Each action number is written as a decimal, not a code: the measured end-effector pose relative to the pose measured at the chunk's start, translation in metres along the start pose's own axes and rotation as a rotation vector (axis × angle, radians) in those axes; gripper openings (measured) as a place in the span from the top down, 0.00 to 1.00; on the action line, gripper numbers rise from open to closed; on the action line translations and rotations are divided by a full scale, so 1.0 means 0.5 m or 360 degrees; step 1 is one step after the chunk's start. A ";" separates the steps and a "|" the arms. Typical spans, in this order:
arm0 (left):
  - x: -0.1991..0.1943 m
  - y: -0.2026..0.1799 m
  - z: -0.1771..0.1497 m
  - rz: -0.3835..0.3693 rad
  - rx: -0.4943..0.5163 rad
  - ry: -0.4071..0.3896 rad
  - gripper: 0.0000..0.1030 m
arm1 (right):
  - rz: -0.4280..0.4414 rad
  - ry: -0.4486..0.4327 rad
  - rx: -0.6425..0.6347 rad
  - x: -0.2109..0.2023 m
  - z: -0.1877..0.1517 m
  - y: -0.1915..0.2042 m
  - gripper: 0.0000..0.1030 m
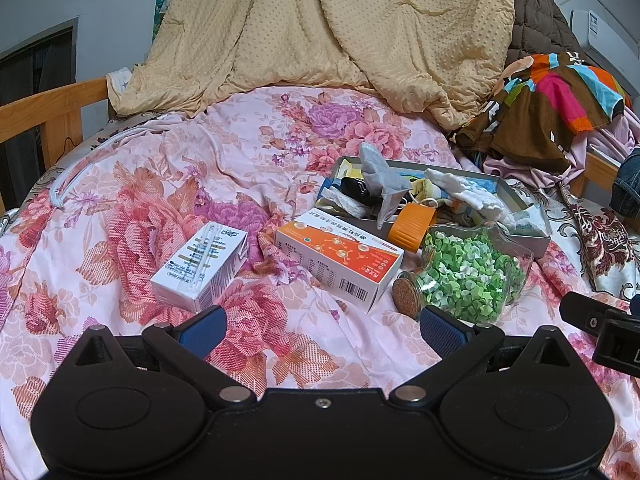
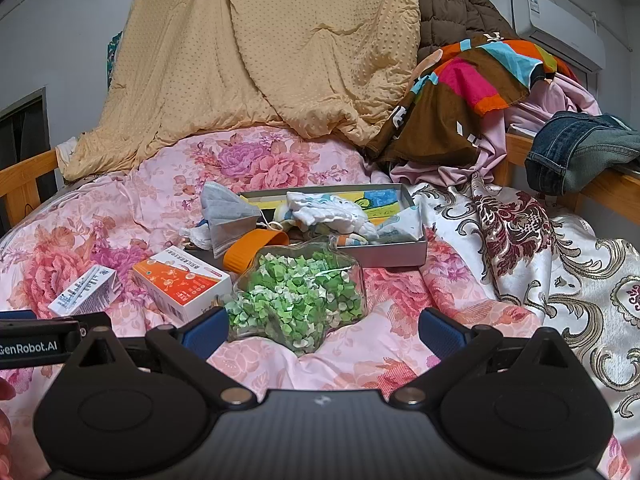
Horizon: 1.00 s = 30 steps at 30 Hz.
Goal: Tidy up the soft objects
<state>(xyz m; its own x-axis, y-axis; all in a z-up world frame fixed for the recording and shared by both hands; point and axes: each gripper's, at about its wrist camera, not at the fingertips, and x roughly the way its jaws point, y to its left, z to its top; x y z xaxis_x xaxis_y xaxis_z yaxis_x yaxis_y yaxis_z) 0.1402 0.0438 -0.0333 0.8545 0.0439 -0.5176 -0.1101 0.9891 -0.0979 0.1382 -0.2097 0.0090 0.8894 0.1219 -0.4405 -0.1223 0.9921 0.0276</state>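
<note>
A grey metal tray (image 1: 536,245) (image 2: 394,255) lies on the floral bed and holds soft items: a grey face mask (image 1: 380,178) (image 2: 226,208), white cloth (image 1: 466,192) (image 2: 324,209) and a black item (image 1: 356,189). An orange band (image 1: 412,226) (image 2: 250,249) leans at its front edge. My left gripper (image 1: 322,330) is open and empty, low over the sheet in front of the boxes. My right gripper (image 2: 322,330) is open and empty, just in front of the glass jar of green bits (image 2: 298,300) (image 1: 466,280).
A white carton (image 1: 202,270) (image 2: 86,294) and an orange-white box (image 1: 340,260) (image 2: 180,284) lie left of the jar. A tan blanket (image 1: 320,32) hangs behind. Clothes (image 2: 472,92) and jeans (image 2: 576,152) pile at right by the wooden rail (image 1: 48,116).
</note>
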 end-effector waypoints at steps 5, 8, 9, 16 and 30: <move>0.000 0.000 0.003 -0.0016 -0.0003 0.0024 0.01 | 0.0000 -0.0001 0.0001 0.000 0.000 0.000 0.00; -0.002 -0.004 -0.002 -0.0038 -0.0017 0.0031 0.01 | 0.0000 0.0000 0.0001 0.000 0.000 0.000 0.00; -0.002 -0.006 -0.004 -0.0051 -0.0022 0.0034 0.01 | 0.0000 0.0001 0.0000 0.000 0.000 0.000 0.00; -0.007 -0.013 -0.002 -0.0086 -0.0001 0.0031 0.01 | 0.0001 0.0002 0.0000 0.000 0.000 0.000 0.00; -0.005 -0.009 -0.001 -0.0064 0.0023 0.0036 0.01 | 0.0001 0.0003 -0.0001 0.000 -0.001 0.001 0.00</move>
<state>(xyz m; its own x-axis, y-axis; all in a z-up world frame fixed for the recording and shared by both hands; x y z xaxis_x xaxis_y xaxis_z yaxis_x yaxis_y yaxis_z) 0.1383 0.0393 -0.0318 0.8464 0.0008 -0.5326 -0.0682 0.9919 -0.1068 0.1381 -0.2092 0.0086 0.8884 0.1226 -0.4424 -0.1232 0.9920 0.0274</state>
